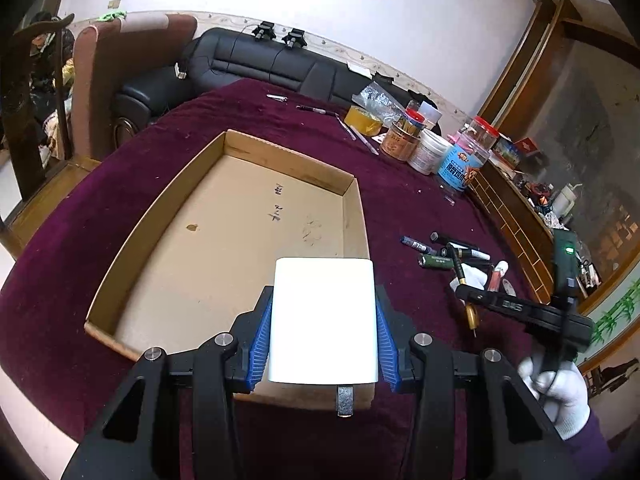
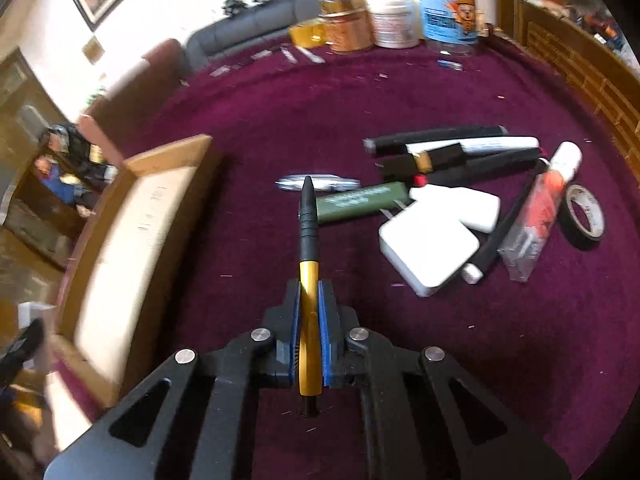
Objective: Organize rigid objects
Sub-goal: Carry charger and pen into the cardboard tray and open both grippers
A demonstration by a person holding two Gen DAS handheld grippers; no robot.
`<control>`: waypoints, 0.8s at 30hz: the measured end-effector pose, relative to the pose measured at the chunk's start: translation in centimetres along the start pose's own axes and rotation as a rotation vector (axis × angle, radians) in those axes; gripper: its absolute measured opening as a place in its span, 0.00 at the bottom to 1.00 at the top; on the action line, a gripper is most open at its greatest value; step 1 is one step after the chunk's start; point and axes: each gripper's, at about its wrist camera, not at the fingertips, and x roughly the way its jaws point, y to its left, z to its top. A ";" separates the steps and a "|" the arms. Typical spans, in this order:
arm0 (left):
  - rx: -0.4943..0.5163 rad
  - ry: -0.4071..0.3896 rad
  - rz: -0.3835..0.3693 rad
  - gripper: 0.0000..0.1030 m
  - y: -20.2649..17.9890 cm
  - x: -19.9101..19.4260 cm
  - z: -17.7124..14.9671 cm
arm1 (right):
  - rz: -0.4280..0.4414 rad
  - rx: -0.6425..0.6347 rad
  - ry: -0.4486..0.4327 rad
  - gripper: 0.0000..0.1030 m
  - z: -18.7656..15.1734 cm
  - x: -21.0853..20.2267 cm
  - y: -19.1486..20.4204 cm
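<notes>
In the left wrist view my left gripper (image 1: 324,300) is shut on a white rectangular charger block (image 1: 324,332), whose metal prong points back at the camera. It hovers over the near right corner of an open cardboard tray (image 1: 280,156), which holds nothing. My right gripper (image 2: 310,286) is shut on a gold and black pen (image 2: 309,240), tip pointing forward, above the purple tablecloth. From the left wrist, the right gripper (image 1: 466,292) shows at the right with the pen (image 1: 460,272), held by a white-gloved hand (image 1: 560,388).
A pile lies right of the tray: two white adapters (image 2: 428,248), a green cylinder (image 2: 360,200), black markers (image 2: 436,136), an orange tube (image 2: 544,200) and a black tape roll (image 2: 584,210). Jars and tubs (image 1: 432,148) stand at the far table edge, before a black sofa (image 1: 248,60).
</notes>
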 end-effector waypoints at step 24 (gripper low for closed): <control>-0.136 0.223 0.071 0.39 3.8 17.2 10.8 | 0.202 0.030 0.143 0.06 8.0 11.1 11.3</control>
